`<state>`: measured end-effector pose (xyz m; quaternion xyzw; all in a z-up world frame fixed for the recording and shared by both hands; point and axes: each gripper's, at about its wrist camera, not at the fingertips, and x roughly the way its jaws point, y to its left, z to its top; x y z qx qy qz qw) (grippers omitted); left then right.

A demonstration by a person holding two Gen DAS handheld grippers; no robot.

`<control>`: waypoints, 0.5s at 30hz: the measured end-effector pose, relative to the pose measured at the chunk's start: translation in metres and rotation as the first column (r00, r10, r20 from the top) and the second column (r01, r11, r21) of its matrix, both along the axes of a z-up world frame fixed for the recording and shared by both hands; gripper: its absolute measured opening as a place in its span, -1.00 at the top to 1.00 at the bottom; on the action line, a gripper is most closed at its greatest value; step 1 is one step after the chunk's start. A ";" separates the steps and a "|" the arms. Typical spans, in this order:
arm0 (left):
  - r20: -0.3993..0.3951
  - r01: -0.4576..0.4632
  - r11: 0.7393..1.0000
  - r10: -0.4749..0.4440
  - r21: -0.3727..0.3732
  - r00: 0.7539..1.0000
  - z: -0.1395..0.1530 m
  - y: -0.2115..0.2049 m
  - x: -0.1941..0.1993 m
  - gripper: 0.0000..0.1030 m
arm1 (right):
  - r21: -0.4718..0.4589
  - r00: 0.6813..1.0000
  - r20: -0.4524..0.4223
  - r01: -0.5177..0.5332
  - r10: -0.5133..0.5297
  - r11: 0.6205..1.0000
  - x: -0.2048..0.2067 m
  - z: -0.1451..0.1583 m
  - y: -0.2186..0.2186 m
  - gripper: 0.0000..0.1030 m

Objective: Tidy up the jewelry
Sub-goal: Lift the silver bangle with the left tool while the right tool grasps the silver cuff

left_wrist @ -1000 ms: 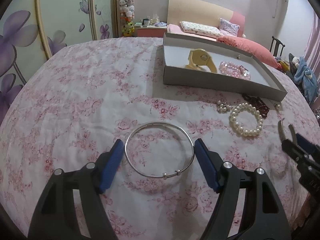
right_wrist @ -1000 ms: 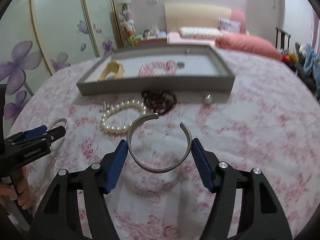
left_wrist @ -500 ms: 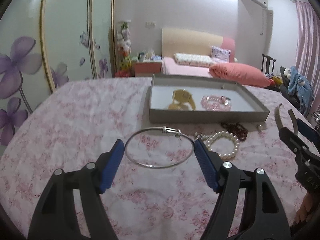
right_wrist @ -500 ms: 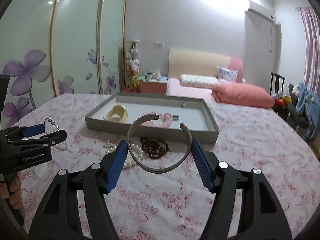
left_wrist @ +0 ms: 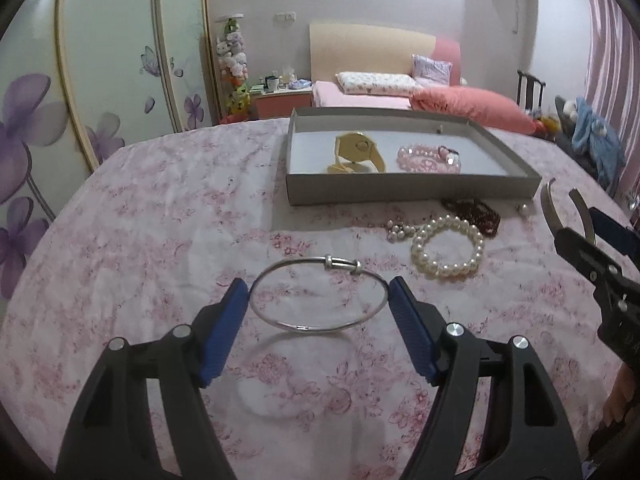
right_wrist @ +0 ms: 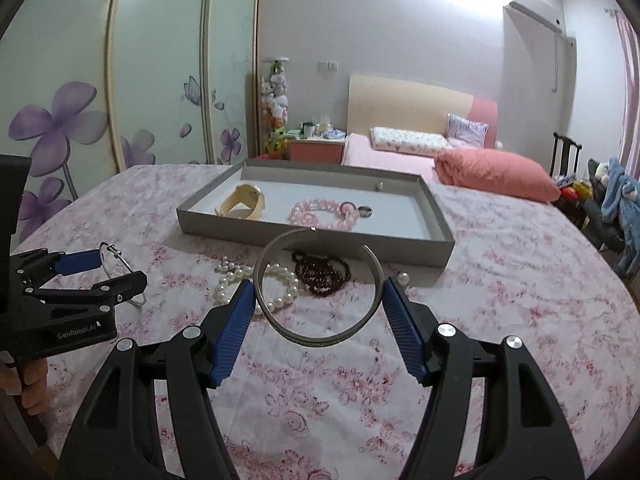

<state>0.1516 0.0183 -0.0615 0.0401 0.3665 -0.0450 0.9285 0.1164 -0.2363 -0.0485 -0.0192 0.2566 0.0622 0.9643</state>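
Bangle (left_wrist: 318,294), cuff (right_wrist: 318,284) lifted, gripper-clamped

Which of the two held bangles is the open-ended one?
The wide cuff in the right gripper: its ends leave a gap. The left gripper holds a thin wire bangle, a closed loop.

Floral tablecloth (left_wrist: 160,208) — tray (left_wrist: 400,192), pearls (left_wrist: 448,246), beads (left_wrist: 476,212)

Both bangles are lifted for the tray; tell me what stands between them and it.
Nothing blocks the air path. The pearl bracelet and dark bead strand lie on the cloth before the tray, under the cuff; the wire bangle passes left.
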 end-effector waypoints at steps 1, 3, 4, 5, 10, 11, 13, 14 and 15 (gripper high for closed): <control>-0.003 0.004 1.000 -0.004 0.013 1.000 0.000 -0.002 0.001 -0.37 | 0.007 1.000 -0.003 0.000 0.000 1.000 0.000 -0.001 -0.001 -0.27; -0.002 0.004 1.000 -0.004 0.024 1.000 -0.001 -0.003 0.005 -0.37 | 0.021 1.000 -0.008 -0.002 0.002 1.000 0.000 -0.001 -0.001 -0.27; -0.002 0.004 0.999 -0.004 0.033 1.000 -0.002 -0.004 0.008 -0.38 | 0.027 1.000 -0.008 -0.004 0.005 1.000 -0.001 0.000 0.000 -0.27; -0.009 0.005 0.999 -0.004 0.046 1.000 -0.003 -0.007 0.012 -0.38 | 0.029 1.000 -0.007 -0.006 0.006 1.000 -0.001 0.000 0.000 -0.27; -0.136 -0.001 0.999 0.006 0.037 0.991 -0.024 -0.011 0.049 -0.29 | 0.033 1.000 -0.005 -0.006 0.006 0.999 -0.001 0.002 0.000 -0.27; -0.145 -0.003 1.000 0.006 0.020 0.989 -0.025 -0.009 0.053 -0.29 | 0.034 1.000 -0.003 -0.005 0.005 0.999 -0.002 0.002 0.000 -0.27; -0.150 -0.021 0.999 0.025 0.028 0.988 -0.025 -0.006 0.057 -0.28 | 0.033 1.000 -0.001 -0.002 0.003 0.999 -0.003 0.003 -0.002 -0.27; -0.154 -0.022 0.999 0.027 0.034 0.988 -0.026 -0.005 0.058 -0.29 | 0.033 1.000 -0.001 0.000 0.000 0.999 -0.003 0.003 -0.004 -0.27; -0.158 -0.021 0.999 0.026 0.036 0.987 -0.027 -0.004 0.058 -0.36 | 0.033 1.000 -0.001 0.002 -0.002 0.999 -0.003 0.002 -0.004 -0.27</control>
